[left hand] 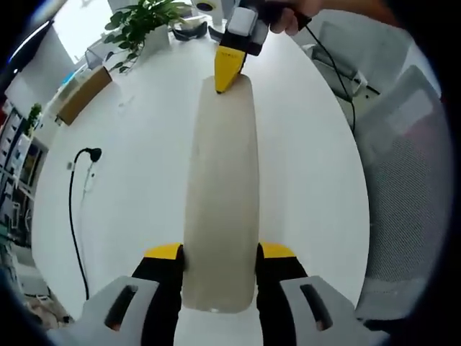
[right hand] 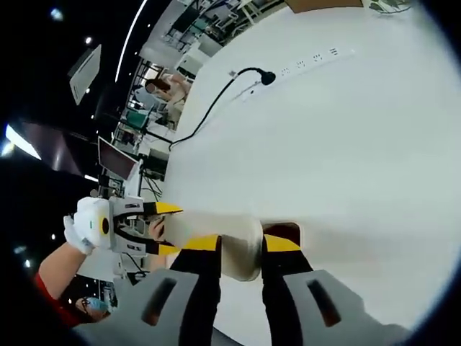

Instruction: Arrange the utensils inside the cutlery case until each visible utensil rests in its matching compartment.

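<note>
A long cream cutlery case [left hand: 220, 194], closed, is held off the white table [left hand: 130, 202] by both ends. My left gripper [left hand: 220, 252] is shut on its near end, yellow tips pressed against both sides. My right gripper [left hand: 229, 72] clamps the far end, a hand behind it. In the right gripper view my right gripper [right hand: 241, 245] is shut on one end of the case [right hand: 216, 234]. My left gripper [right hand: 169, 229] pinches the other end, held by a gloved hand with a red sleeve. The case hides whatever utensils are inside.
A black cable [left hand: 72, 194] with a plug lies on the table's left part. A potted plant [left hand: 140, 25] and a cardboard box [left hand: 83, 94] stand near the far edge. A grey mesh chair [left hand: 410, 180] is to the right. A white power strip [right hand: 310, 61] lies on the table [right hand: 324, 130].
</note>
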The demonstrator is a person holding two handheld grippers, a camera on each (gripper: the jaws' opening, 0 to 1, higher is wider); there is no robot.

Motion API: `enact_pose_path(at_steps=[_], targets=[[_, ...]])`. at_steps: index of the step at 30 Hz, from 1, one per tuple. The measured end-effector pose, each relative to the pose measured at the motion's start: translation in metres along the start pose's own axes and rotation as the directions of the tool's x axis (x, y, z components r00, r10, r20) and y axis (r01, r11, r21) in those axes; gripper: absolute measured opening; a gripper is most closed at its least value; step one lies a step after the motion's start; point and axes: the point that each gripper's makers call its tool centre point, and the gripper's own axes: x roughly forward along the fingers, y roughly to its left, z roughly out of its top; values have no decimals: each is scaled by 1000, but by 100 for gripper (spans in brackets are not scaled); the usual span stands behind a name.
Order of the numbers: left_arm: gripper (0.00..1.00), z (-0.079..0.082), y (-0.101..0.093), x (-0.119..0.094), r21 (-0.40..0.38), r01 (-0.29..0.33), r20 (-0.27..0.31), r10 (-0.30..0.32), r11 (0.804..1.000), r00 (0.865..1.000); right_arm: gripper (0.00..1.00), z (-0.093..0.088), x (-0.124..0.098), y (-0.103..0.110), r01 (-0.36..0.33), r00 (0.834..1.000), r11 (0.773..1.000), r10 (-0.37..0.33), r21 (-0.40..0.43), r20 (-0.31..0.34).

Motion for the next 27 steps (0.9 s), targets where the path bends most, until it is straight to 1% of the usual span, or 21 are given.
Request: enact_pose_path(at_steps=[4,8,12,14,16,19,23,26,27], targets=[[40,-7,-10,17,-17,16,-37,-16,1000,999,19,-9,6,-9,18,1000,1000,-18,-2,-13],[40,-8,-13,27,-17,14,-48,-15,1000,999,19,-14,10,-18,26,999,1000,-25,13,-22],[41,-10,-11,34,1,3,-57,-3,1000,998,19,-15,12,-23,21,1000,999,-21,29,-12],[41,-10,-7,36,7,-7,-65,8,1000,998,18,-12,14,-24,8,1000,999,-9,46,8],[41,-12,-7,37,11,0,-74,1,1000,997,18,-10,18,-27,-1,1000,998,1,61,3],[41,-13,-8,38,4,5,-76,-5,1000,997,18,-8,20,-27,10,1000,1000,-10,30,7],[41,-15,-6,43,17,0,-99,2,1000,995,18,-4,23,-30,34,999,999,-34,-22,17],[41,-15,-7,45,24,-1,-103,3,1000,995,19,-1,24,-34,65,997,996,-63,-63,32],[41,-15,-7,47,27,-4,-102,7,1000,995,19,0,24,-36,83,996,993,-80,-88,39]])
